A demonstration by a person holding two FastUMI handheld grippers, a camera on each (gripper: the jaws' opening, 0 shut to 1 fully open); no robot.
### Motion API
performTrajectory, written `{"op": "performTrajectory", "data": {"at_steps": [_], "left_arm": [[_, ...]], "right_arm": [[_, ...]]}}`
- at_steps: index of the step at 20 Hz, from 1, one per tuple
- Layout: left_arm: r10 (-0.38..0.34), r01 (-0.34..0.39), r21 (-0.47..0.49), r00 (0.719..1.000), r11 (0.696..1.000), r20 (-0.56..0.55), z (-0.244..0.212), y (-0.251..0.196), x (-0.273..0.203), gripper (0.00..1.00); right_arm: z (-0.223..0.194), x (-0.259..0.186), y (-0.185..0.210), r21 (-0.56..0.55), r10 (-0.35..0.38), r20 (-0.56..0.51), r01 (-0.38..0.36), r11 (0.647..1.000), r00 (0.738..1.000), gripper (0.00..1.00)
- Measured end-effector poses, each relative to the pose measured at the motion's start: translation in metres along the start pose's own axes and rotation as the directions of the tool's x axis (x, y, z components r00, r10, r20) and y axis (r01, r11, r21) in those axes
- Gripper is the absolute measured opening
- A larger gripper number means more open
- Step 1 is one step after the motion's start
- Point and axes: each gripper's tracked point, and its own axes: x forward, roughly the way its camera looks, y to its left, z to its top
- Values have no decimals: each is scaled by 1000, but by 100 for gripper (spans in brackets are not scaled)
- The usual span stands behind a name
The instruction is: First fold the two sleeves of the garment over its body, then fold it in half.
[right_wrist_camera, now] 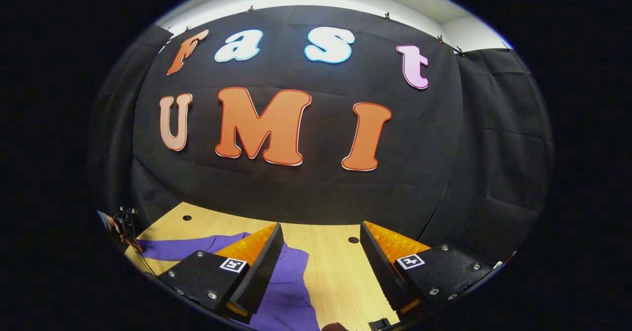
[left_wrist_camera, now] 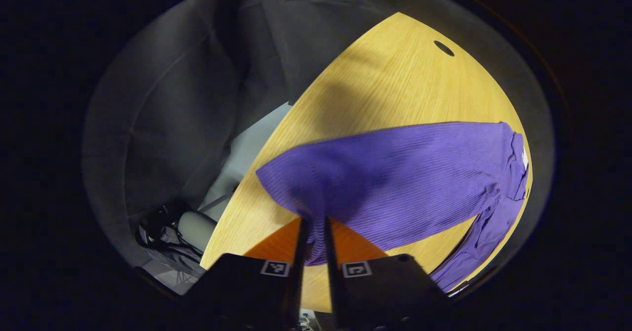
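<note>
Found purple garment [left_wrist_camera: 395, 173] spread on wooden table [left_wrist_camera: 395, 84], one edge lifted off it. Left gripper [left_wrist_camera: 314, 232] fingers clenched on that raised edge. Right gripper [right_wrist_camera: 321, 257] fingers released, spread wide above table, garment beneath its left finger.

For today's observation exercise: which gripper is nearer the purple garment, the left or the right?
Left. The left gripper has its jaws pinched on a fold of the garment. The right gripper hangs open above the table, its jaws holding nothing, the garment beside it.
</note>
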Motion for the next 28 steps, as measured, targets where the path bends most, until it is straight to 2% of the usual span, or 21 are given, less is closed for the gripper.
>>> {"op": "performTrajectory", "data": {"at_steps": [1,2,3,6,13,20,25,28], "left_arm": [[-18,18,6,1000,1000,3,-1,-3,-1,14],[-41,41,5,999,999,12,-3,-9,-2,14],[-52,51,13,998,999,22,-2,-13,-10,9],[-42,30,108,993,994,107,13,-32,-37,8],[-137,76,301,973,951,184,20,-130,-104,9],[-234,120,457,951,881,201,16,-238,-158,9],[-293,137,569,937,810,191,1,-321,-186,9],[-315,138,630,932,764,178,-7,-357,-204,9]], "right_arm": [[-4,0,-3,-1,-3,-5,3,1000,1000,94],[-6,0,-3,5,0,-8,0,1000,1000,94],[-8,0,-5,13,-2,-12,2,1000,1000,94],[-15,3,-10,30,-7,-22,8,1000,1000,94],[-33,5,-15,38,-1,-39,2,999,999,94],[-50,-1,-31,56,-15,-53,18,998,998,94],[-66,-13,-53,58,-46,-74,50,997,996,94],[-74,-19,-67,86,-67,-85,75,993,994,94]]}}
